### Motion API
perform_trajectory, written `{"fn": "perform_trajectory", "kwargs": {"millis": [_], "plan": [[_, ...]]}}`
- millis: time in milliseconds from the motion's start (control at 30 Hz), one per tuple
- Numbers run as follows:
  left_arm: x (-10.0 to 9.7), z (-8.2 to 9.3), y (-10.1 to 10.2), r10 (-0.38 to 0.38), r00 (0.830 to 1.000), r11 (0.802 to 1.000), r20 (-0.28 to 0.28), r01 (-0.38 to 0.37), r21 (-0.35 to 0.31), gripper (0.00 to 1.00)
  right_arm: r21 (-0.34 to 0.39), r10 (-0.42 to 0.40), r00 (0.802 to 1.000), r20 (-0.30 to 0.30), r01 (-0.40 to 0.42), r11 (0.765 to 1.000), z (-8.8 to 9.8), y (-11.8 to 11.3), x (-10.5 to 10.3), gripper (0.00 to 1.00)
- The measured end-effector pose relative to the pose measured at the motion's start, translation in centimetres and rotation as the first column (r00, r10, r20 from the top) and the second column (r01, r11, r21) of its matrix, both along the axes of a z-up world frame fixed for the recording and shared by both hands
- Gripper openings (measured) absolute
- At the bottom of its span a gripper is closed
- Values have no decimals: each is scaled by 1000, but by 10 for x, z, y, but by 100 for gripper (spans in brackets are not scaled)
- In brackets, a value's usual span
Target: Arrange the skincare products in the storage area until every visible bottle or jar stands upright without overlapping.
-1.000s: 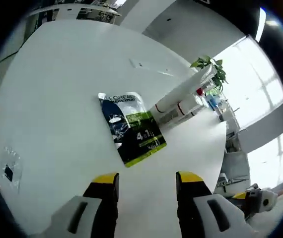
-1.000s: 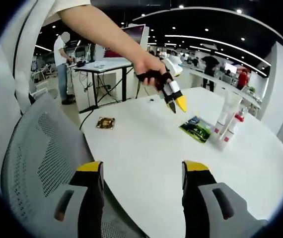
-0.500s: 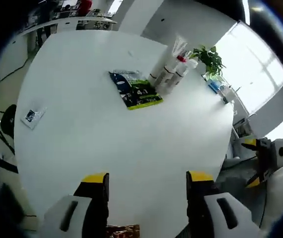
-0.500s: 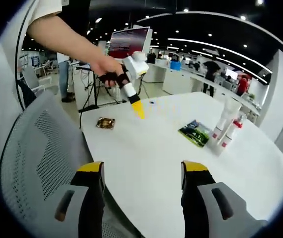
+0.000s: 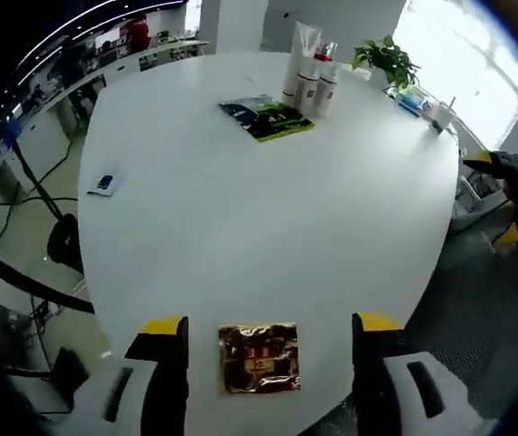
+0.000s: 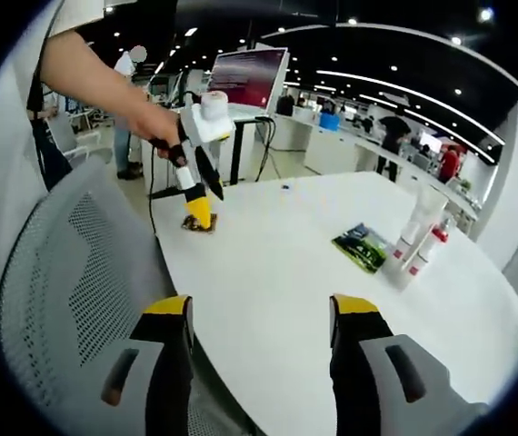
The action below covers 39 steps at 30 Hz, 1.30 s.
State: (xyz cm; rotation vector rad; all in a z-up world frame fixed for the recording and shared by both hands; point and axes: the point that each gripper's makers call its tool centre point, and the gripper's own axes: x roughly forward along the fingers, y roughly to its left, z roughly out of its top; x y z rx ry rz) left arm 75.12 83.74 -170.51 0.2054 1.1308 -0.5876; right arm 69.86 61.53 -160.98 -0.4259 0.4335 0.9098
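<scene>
Tubes [image 5: 310, 65]: upright, long axis vertical, caps down, far table [image 5: 241, 218] edge.
L gripper [image 5: 266, 329]: wide, over gold sachet [image 5: 259, 358].
R gripper [image 6: 256, 311]: wide, holding nothing.

No lettering is legible: print on the gold packet [image 5: 259, 357] (near the table's [image 5: 241, 209] edge) and green sachet [image 5: 268, 118] stays blurred.
</scene>
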Motion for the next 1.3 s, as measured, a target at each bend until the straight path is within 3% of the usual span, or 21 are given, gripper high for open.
{"fn": "perform_trajectory", "kwargs": {"millis": [267, 467, 667, 867, 967, 1300], "plan": [[-9, -13, 16, -3, 1000, 997, 19, 1, 71, 74, 13, -8, 1000, -7, 8, 1000, 1, 0, 0, 56], [-13, -21, 17, 4, 1000, 996, 11, -5, 85, 63, 7, -2, 1000, -9, 3, 1000, 0, 0, 0, 55], [-18, -30, 16, -46, 999, 990, 3, 45, 135, 58, 9, -6, 1000, -7, 6, 1000, 1, 0, 1, 55], [-17, -27, 13, -41, 999, 991, 7, 40, 125, 53, 6, -6, 1000, -3, 6, 1000, 1, 0, 1, 55], [-18, -26, 11, -40, 999, 991, 5, 40, 125, 42, -2, -2, 1000, 3, 2, 1000, 0, -1, 0, 54], [-20, -27, 10, -21, 1000, 992, 8, 20, 123, 41, 2, -7, 1000, 9, 7, 1000, 2, -2, 1, 53]]}}
